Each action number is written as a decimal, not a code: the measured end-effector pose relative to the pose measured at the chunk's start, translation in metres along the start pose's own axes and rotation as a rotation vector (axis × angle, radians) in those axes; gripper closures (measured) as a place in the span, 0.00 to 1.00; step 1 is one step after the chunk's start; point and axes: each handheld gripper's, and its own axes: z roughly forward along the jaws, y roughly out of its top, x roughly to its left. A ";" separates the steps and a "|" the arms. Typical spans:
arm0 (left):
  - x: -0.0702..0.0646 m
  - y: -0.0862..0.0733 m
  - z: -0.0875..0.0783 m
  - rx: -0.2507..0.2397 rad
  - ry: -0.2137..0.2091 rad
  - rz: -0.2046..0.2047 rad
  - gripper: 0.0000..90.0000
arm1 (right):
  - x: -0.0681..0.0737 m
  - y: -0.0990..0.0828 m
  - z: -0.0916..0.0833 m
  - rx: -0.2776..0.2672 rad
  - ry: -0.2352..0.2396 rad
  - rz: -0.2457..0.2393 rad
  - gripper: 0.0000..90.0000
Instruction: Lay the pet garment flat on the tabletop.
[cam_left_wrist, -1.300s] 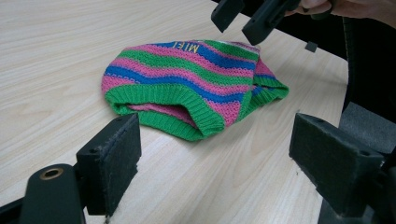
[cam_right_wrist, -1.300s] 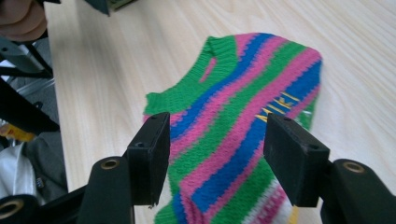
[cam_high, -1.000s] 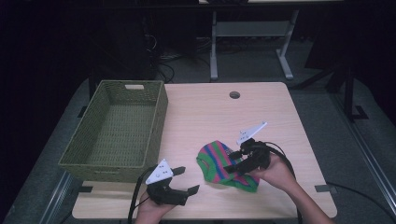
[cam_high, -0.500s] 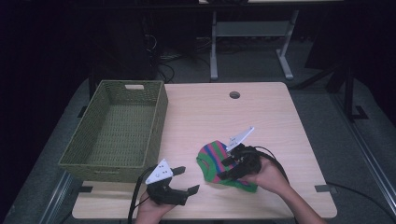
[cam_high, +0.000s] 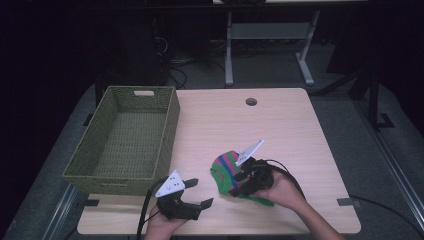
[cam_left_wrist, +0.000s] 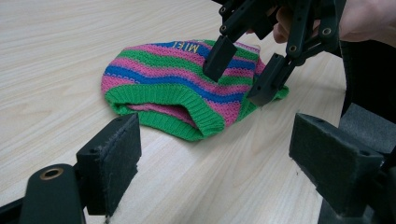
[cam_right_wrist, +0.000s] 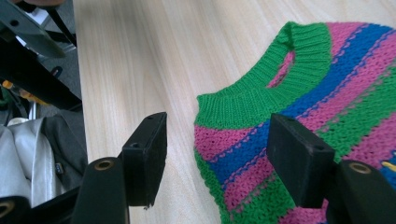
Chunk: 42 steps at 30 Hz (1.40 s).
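Sliding leftward over the striped knit hat (cam_high: 227, 172) since a second ago, the right gripper (cam_high: 237, 184) now hangs above its green cuff, jaws apart and having just opened a little wider, one over the knit, nothing pinched. That hat lies flat on the table (cam_high: 280, 125), right of the woven basket (cam_high: 125, 140). Near the basket's front corner, the left gripper (cam_high: 195, 192) is unmoved, released and empty.

Lettering on knitted hat (cam_left_wrist: 187, 88): yellow stitched capitals across a blue stripe, seen upside down in the left gripper view, reading about "MIEL"; the last part runs under the right gripper (cam_left_wrist: 243, 77).
Hat in right gripper view: a yellow stitch fragment at the frame's edge, unreadable.
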 end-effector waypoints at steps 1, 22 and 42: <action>0.000 0.000 0.000 -0.001 0.000 -0.002 0.18 | 0.001 0.000 0.001 0.004 -0.001 -0.005 0.42; 0.001 0.000 0.000 0.001 0.001 -0.002 0.18 | 0.001 -0.006 0.024 0.041 -0.053 -0.019 0.47; 0.000 0.000 0.002 0.003 -0.002 -0.001 0.18 | 0.012 -0.009 0.029 0.047 -0.214 -0.109 0.71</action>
